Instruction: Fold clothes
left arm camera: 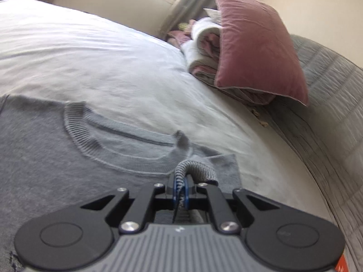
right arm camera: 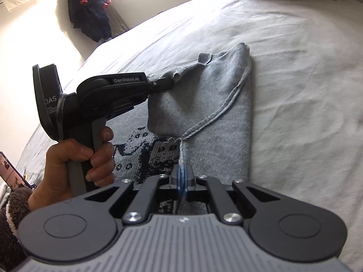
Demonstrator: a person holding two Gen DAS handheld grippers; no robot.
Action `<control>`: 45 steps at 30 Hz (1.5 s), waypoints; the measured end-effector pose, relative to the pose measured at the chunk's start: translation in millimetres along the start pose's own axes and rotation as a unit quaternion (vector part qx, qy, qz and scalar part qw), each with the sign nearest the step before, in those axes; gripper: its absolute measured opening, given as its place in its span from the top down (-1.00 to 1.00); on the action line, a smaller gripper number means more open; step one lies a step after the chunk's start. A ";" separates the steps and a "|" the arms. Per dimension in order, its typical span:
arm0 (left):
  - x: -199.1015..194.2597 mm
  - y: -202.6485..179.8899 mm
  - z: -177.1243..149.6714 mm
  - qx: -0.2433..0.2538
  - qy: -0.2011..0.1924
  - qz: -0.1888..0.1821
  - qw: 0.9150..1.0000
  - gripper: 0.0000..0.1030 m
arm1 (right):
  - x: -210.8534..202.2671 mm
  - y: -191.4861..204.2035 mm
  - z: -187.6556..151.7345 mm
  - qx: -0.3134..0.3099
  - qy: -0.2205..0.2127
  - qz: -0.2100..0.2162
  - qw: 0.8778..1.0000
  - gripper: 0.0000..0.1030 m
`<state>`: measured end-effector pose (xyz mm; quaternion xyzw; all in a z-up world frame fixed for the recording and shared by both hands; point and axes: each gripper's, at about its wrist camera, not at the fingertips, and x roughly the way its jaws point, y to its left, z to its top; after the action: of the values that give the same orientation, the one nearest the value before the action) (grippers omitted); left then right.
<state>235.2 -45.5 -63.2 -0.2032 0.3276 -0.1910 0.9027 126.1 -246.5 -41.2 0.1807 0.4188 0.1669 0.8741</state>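
A grey knit sweater (left arm camera: 56,158) lies on the white bed sheet (left arm camera: 113,56), its ribbed collar facing up. My left gripper (left arm camera: 180,181) is shut on a bunched fold of the knit beside the collar. In the right wrist view the sweater (right arm camera: 215,113) is partly folded, its plain inner side on top of the dark patterned front. There my left gripper (right arm camera: 169,82), held by a hand (right arm camera: 74,158), pinches the cloth near the collar. My right gripper (right arm camera: 182,174) is shut on the sweater's edge lower down, where a seam runs into the pads.
A pink pillow (left arm camera: 256,45) leans on folded bedding (left arm camera: 204,43) at the bed's far right, beside a grey quilted blanket (left arm camera: 329,113). A dark garment (right arm camera: 90,11) hangs on the far wall by the window. A phone (right arm camera: 9,170) lies at the left edge.
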 end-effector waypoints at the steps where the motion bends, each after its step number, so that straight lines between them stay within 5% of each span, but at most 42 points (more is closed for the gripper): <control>1: 1.3 1.6 -0.2 -0.001 0.002 0.005 1.000 0.87 | 2.7 1.6 -0.5 -0.004 0.000 0.001 1.000 0.94; 7: 6.3 10.8 2.7 -0.011 0.005 0.056 0.998 0.80 | 6.6 -1.5 -1.4 -0.005 0.003 0.005 1.000 0.82; 13: -19.4 15.1 12.3 -0.017 0.009 0.092 0.996 0.43 | -10.2 -0.3 -0.2 -0.015 -0.002 0.008 1.000 0.70; 15: -31.8 13.5 12.1 -0.011 0.018 0.088 0.996 0.31 | -16.2 2.2 -1.7 -0.020 -0.003 0.009 1.000 0.70; 28: -108.2 -11.6 -47.7 0.020 0.093 0.041 0.995 0.29 | -61.8 30.8 -41.4 -0.097 0.027 0.022 0.995 0.70; 35: -147.3 -19.8 -87.8 0.037 0.124 0.014 0.992 0.20 | -78.9 35.5 -58.3 -0.085 0.046 0.011 0.995 0.69; 38: -158.9 -18.1 -102.2 0.035 0.122 -0.012 0.992 0.18 | -86.5 44.9 -71.8 -0.092 0.047 0.004 0.995 0.27; 45: -160.3 -25.5 -123.2 0.036 0.135 -0.065 0.988 0.22 | -91.3 62.2 -107.3 -0.132 0.033 0.001 0.991 0.27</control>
<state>33.2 -20.2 -54.8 -0.1635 0.4258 -0.2865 0.8425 -21.8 -213.4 -14.2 0.0583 0.4212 0.2271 0.8761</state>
